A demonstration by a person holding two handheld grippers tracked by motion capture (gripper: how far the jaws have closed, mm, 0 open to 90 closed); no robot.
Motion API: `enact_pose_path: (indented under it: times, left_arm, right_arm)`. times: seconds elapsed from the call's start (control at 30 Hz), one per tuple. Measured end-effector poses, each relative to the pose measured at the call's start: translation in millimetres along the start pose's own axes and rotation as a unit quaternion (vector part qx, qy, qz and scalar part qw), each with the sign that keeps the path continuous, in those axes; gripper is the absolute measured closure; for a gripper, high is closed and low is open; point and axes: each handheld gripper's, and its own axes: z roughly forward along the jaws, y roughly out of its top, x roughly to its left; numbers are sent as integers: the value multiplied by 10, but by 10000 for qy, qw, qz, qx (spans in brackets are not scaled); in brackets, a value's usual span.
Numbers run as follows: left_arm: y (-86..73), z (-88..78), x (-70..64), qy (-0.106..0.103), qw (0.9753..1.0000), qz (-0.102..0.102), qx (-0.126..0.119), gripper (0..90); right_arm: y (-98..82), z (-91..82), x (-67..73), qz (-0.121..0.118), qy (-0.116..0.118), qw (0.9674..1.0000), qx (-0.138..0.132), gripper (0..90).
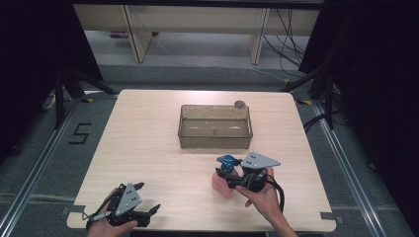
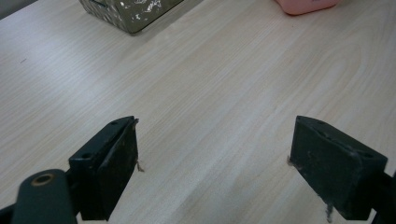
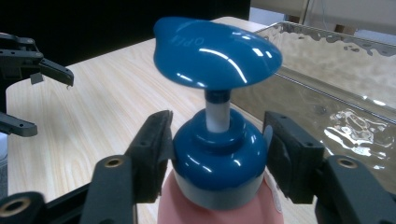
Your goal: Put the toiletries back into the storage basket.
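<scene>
High view: right gripper pinches pink pump bottle near the table's front, the tub just beyond.

Left gripper view: jaws spread over bare wood, room all round.

Right gripper view: pads clamp the rounded blue collar; it may slip when lifted.

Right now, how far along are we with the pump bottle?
Done: the right gripper has its jaws around the blue collar of the pink pump bottle, pads against it. In hand: the bottle stands upright on the table, in front of the clear bin. Left: probably lifting it into the bin. The left gripper rests open.
</scene>
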Motion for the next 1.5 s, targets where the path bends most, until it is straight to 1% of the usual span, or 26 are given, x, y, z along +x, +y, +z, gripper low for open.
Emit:
enact_pose_path:
  times: [0.07, 0.1, 0.23, 0.3, 0.37, 0.4, 0.5, 0.53, 0.6, 0.63, 0.7, 0.73, 0.77, 0.8, 0.83, 0.93, 0.97, 1.0, 1.1, 1.13, 1.17, 1.3, 1.33, 1.37, 1.4, 1.5]
  left_arm:
    - [-1, -1, 11, 21, 10000, 34, 7, 147]
    - [-3, 2, 10, 6, 10000, 19, -17, 148]
    - [7, 2, 9, 19, 10000, 54, -1, 148]
    - [18, -16, -5, -62, 9999, 77, -32, 148]
    - [-2, -15, -7, 17, 9999, -42, -103, 148]
    - [-9, -11, 6, -2, 9999, -70, -106, 148]
    - [0, -13, 28, 83, 9999, 40, -66, 148]
    - [11, -20, 17, 7, 10000, 80, -16, 148]
    - [15, -19, 13, -18, 9999, 98, -26, 148]
    - [7, -20, -8, -39, 10000, -39, -2, 148]
    - [5, -2, 3, 10, 9999, -4, -105, 148]
    - [-3, -21, 3, -57, 10000, -31, 50, 147]
    - [-3, -21, 3, -57, 10000, -31, 50, 148]
    - [2, 0, -7, -53, 9999, -74, -122, 148]
    - [6, -12, 8, -13, 10000, 61, -53, 147]
    - [2, -3, -3, 25, 9999, -8, -117, 148]
    - [1, -2, -6, -50, 9999, -75, -127, 148]
    - [-4, -18, 5, -40, 10000, -36, 24, 148]
    - [2, -13, 17, -53, 10000, 62, -2, 148]
    - [0, -11, 12, -60, 10000, 48, -10, 148]
    - [0, -10, 11, -62, 10000, 44, -6, 148]
    - [-5, -3, 13, 68, 9999, 84, -1, 148]
    - [-8, 5, 6, 62, 10000, 27, -66, 148]
    - [-7, -2, 4, 1, 10000, -41, -30, 148]
    - [-4, -10, 18, 22, 10000, 44, 30, 148]
    - [-10, 5, 4, 33, 9999, -36, -105, 148]
  right_arm:
    - [1, -8, 9, 21, 10, 10000, 4, 482]
    - [2, -6, -4, -101, -40, 9999, -63, 491]
    - [-1, -8, -1, -52, -42, 10000, -52, 510]
    - [-1, 7, -10, -79, -42, 9999, -136, 518]
    - [6, 7, 9, 8, -20, 10000, -82, 523]
    - [10, 12, 3, -48, 8, 10000, -60, 525]
    - [10, -2, 15, -45, -52, 10000, -60, 528]
    - [10, -4, 18, -195, -179, 9996, -98, 531]
    - [13, -10, 14, -261, -212, 9994, -80, 532]
    - [13, -10, 14, -261, -212, 9994, -80, 532]
    - [12, -11, 26, -206, -191, 9996, -76, 533]
    - [13, -12, 39, -187, -231, 9995, -55, 533]
    - [13, -12, 39, -187, -231, 9995, -55, 533]
    - [14, -5, 50, -164, -250, 9995, -90, 534]
    - [16, -6, 48, -212, -272, 9994, -93, 534]
    - [19, -10, 60, -200, -301, 9993, -60, 535]
    - [19, 1, 70, -145, -238, 9996, -70, 535]
    - [32, -6, 81, -165, -238, 9996, 16, 536]
    - [41, -1, 82, -162, -174, 9997, -29, 536]
    - [44, -10, 95, -63, -203, 9998, -41, 537]
    - [60, -23, 83, -227, -291, 9993, -93, 537]
    - [114, -58, 66, -257, -336, 9990, -146, 537]
    - [115, -56, 76, -152, -317, 9993, -141, 537]
    - [126, -50, 59, -242, -365, 9989, -182, 537]
    - [131, -57, 78, -69, -331, 9994, -84, 537]
    - [155, -48, 44, -111, -360, 9992, -136, 537]
